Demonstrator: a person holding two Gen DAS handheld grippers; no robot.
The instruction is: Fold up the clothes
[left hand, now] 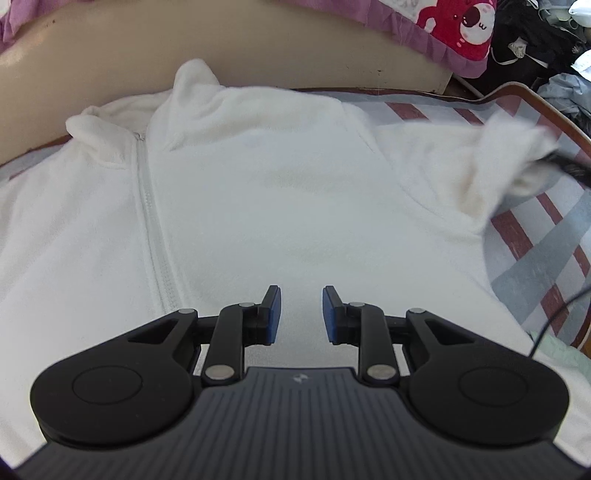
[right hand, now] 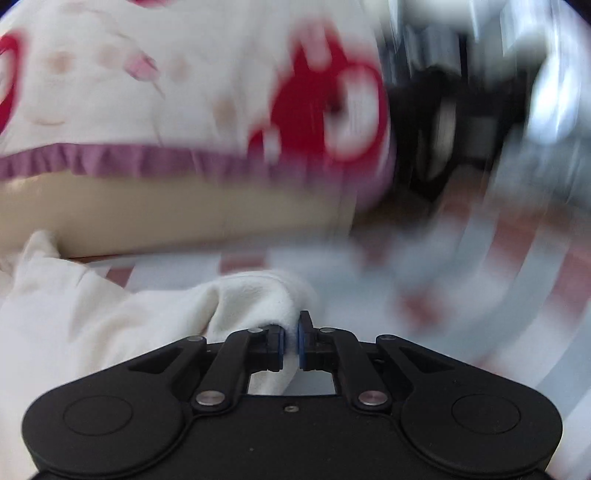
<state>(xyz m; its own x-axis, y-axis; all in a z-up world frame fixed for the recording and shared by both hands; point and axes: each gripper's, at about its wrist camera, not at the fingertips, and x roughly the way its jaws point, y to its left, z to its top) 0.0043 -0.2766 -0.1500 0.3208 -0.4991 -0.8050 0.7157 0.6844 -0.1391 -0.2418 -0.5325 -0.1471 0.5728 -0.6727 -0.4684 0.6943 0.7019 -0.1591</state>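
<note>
A white fleece jacket (left hand: 258, 192) with a zipper (left hand: 153, 236) lies front up on a striped bed sheet (left hand: 535, 243). Its collar sits at the far left, near the headboard. My left gripper (left hand: 301, 314) hovers over the jacket's lower front, open, with nothing between its blue pads. The jacket's sleeve (left hand: 517, 155) is lifted at the right, blurred by motion. In the right wrist view my right gripper (right hand: 291, 341) is shut on the end of that sleeve (right hand: 255, 295), with white fleece pinched between its pads.
A beige headboard (left hand: 258, 48) runs behind the bed. On it rests a pillow (left hand: 458, 26) with a purple frill and a red cartoon print. Dark clutter and clothes (left hand: 546, 44) are piled beyond the bed's far right corner. A thin black cable (left hand: 554, 317) hangs at the right.
</note>
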